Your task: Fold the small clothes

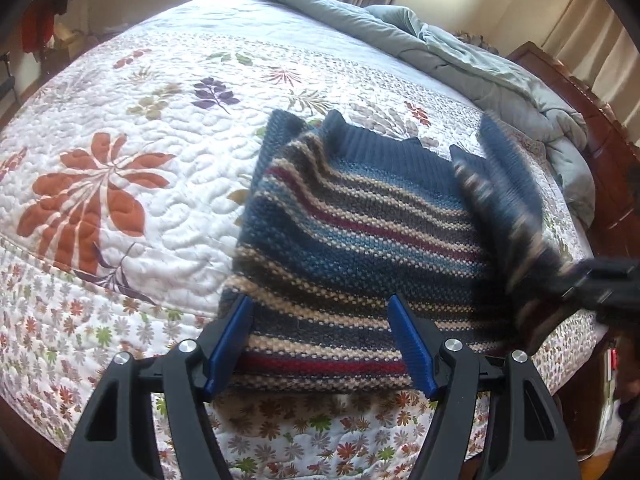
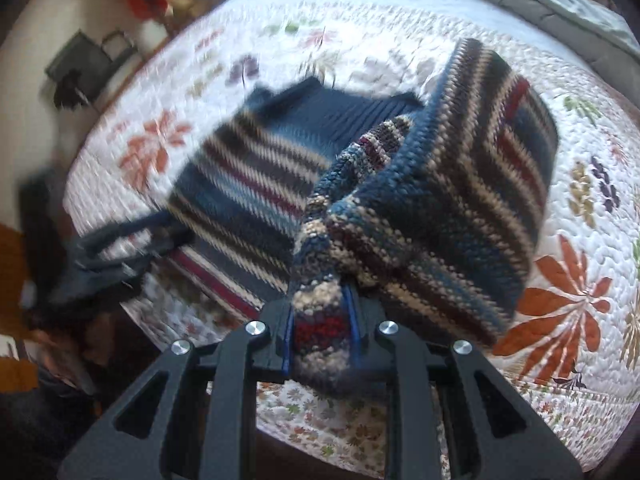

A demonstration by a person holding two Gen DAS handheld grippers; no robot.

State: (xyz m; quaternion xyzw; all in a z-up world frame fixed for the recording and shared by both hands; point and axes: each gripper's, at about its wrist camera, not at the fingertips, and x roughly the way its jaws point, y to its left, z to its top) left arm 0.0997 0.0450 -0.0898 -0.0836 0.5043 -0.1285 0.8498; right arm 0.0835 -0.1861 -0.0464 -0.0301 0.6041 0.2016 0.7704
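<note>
One striped sweater (image 1: 352, 216) lies on the quilt (image 1: 120, 120), near edge. Right gripper (image 2: 320, 330) pinches its right side, lifted mid-fold. Left gripper (image 1: 320, 344) hangs wide open, empty, above the hem. Next: lay flap leftward, release.

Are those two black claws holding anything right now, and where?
The right gripper pinches a bunched edge of the striped knitted sweater. The left gripper, fingers apart, holds nothing.
</note>
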